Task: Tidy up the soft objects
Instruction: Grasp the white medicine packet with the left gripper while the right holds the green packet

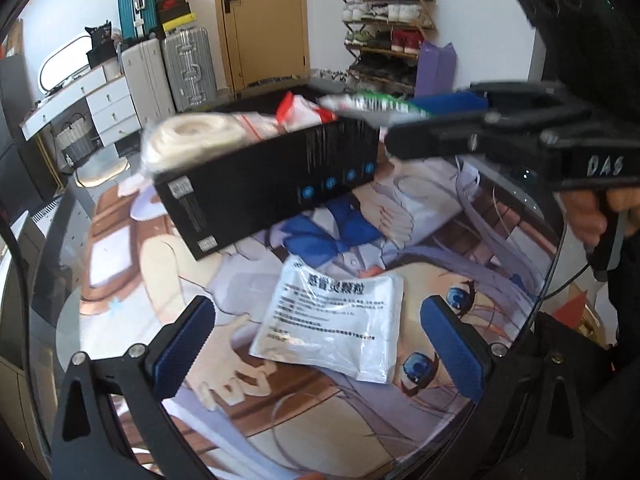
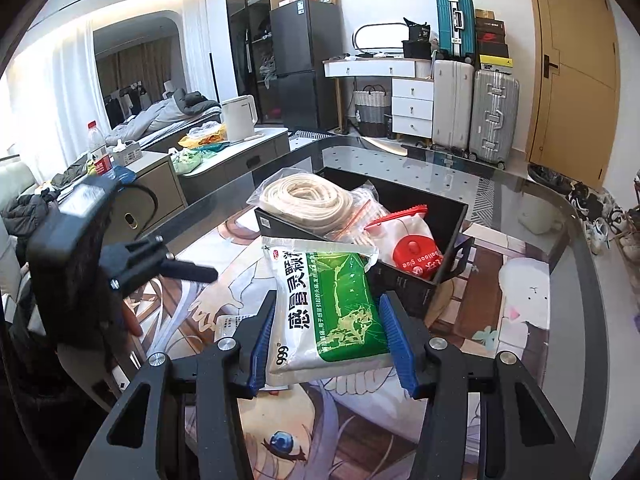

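Gripping the green medicine pouch (image 2: 332, 308), our right gripper (image 2: 328, 344) hangs near the black box (image 2: 420, 280). Our left gripper (image 1: 316, 344) gapes empty above a white pouch (image 1: 332, 320).

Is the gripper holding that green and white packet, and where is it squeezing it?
Yes. The right gripper pinches the green and white packet by its two long side edges.

A lived-in home, a bedroom-cum-living room. An unmade bed with grey bedding (image 2: 168, 114) lies behind white curtains; hard-shell silver suitcases (image 2: 474, 110) stand beside a white dresser with drawers (image 2: 412, 100) and an oval mirror (image 2: 378, 36). A wooden shoe rack full of trainers (image 1: 386, 28), a dark fridge (image 2: 306, 64) and a tan wooden door (image 2: 572, 68) complete it.
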Available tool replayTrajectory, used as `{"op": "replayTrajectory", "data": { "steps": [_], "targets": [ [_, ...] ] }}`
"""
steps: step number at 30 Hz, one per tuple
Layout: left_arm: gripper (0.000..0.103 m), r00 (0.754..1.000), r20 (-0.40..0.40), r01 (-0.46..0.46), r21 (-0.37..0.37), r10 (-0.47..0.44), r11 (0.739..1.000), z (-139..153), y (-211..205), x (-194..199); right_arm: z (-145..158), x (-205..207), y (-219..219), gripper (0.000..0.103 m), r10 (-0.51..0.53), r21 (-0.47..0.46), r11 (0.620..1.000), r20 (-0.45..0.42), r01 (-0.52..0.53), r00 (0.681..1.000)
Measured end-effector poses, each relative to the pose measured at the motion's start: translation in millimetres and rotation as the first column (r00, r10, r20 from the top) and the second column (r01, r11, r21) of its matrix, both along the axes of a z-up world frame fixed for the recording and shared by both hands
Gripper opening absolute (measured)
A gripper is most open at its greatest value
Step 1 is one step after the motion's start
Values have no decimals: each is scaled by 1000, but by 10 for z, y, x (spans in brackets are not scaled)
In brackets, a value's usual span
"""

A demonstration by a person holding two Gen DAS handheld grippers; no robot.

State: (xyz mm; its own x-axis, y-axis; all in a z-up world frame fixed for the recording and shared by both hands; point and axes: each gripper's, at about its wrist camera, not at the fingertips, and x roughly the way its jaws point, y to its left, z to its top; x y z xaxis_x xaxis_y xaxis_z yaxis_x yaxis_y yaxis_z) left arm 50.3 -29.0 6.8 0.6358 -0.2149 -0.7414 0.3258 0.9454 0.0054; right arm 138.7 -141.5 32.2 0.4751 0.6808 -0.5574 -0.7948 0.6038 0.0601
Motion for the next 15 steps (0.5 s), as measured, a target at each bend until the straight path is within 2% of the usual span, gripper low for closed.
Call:
{"op": "replayTrajectory", "data": {
  "steps": [4,7,8,15],
  "targets": [
    [103,999,-36,-3,-19,2,1000,-87,-18,64,-28,-6,23,51,-4,-4,1000,-3,4,1000],
    [103,998,-59,-17,10,18,1000,-191,-63,112,-30,-5,13,51,-8,-5,1000,-3,8,1000],
    [103,998,-53,-23,-11,22,1000,-187,-51,119,-29,-4,12,51,-9,-3,1000,-4,9,1000],
    [101,997,-53,-48,-10,47,999,-200,-53,149,-15,23,-3,51,-19,3,1000,-6,19,1000]
  ]
}}
